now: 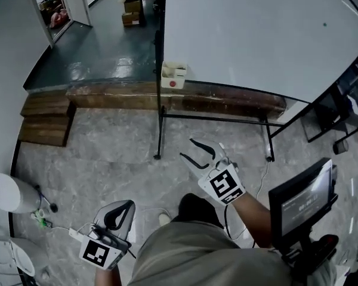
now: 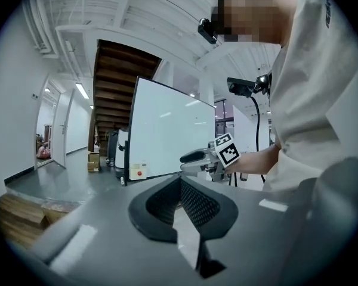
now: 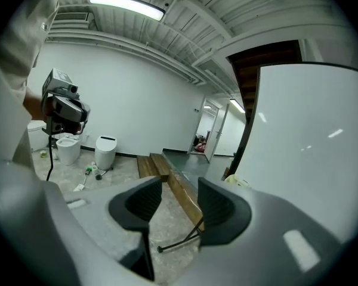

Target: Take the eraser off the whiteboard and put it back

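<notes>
The whiteboard (image 1: 256,34) stands on a black frame ahead of me. The eraser (image 1: 173,76), a small white block with a red dot, sits at the board's lower left corner; it also shows in the left gripper view (image 2: 138,171). My right gripper (image 1: 187,148) is held out over the floor, short of the board and to the right of the eraser, open with nothing between its jaws (image 3: 179,202). My left gripper (image 1: 126,206) hangs low at my left side, far from the board, its jaws together and empty (image 2: 180,189).
A long wooden beam (image 1: 107,94) lies under the board, with stacked planks (image 1: 45,121) to its left. The stand's black legs (image 1: 159,136) reach toward me. A white bin (image 1: 12,192) stands at left, a screen on a cart (image 1: 301,201) at right, cardboard boxes (image 1: 131,11) behind.
</notes>
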A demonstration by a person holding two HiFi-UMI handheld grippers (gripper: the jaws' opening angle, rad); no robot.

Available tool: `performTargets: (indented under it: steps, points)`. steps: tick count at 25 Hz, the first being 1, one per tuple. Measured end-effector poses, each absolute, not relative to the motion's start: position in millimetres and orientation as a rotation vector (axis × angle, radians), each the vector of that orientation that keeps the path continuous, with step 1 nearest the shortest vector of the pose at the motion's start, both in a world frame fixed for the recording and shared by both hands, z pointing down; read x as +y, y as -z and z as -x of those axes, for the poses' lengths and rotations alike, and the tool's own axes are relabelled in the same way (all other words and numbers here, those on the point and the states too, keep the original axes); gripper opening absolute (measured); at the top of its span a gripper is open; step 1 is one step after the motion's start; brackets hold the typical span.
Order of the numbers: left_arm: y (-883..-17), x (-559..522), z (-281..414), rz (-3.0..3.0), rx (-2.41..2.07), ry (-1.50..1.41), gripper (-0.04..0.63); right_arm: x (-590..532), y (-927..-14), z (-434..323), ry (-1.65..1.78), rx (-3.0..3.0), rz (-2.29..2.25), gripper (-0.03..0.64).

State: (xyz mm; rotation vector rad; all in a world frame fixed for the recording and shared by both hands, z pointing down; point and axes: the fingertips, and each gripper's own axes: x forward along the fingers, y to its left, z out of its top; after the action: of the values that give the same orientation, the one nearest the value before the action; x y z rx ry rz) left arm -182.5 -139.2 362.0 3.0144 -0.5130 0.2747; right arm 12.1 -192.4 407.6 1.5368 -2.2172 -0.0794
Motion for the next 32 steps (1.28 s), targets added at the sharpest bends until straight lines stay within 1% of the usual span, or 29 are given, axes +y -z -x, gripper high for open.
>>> performTargets:
  steps: [8, 13, 15, 18, 21, 25, 32]
  points:
    - [-363, -82, 146, -3.065, -0.256, -0.281, 0.006, -94, -390, -21, 0.031, -2.187, -1.678, 0.190]
    - [-342, -5, 104, -3.082, -0.163, -0.244, 0.006, 0, -375, -44, 0.008, -2.185, -1.726, 0.190]
    - [-335, 5, 91, -3.086, -0.132, -0.227, 0.006, 14, -372, -48, 0.003, -2.185, -1.737, 0.190]
    - [-347, 15, 87, -3.079, -0.085, -0.307, 0.006, 25, -374, -52, -0.020, -2.180, -1.775, 0.189]
    - [-349, 20, 85, -3.099, -0.080, -0.306, 0.006, 36, -374, -52, -0.018, -2.180, -1.797, 0.189]
    - [-364, 38, 80, -3.089, -0.060, -0.328, 0.006, 61, -394, -56, -0.013, -2.119, -1.786, 0.187]
    - [-362, 75, 50, -3.123, 0.139, -0.356, 0.006, 115, -405, -75, -0.072, -2.020, -1.893, 0.183]
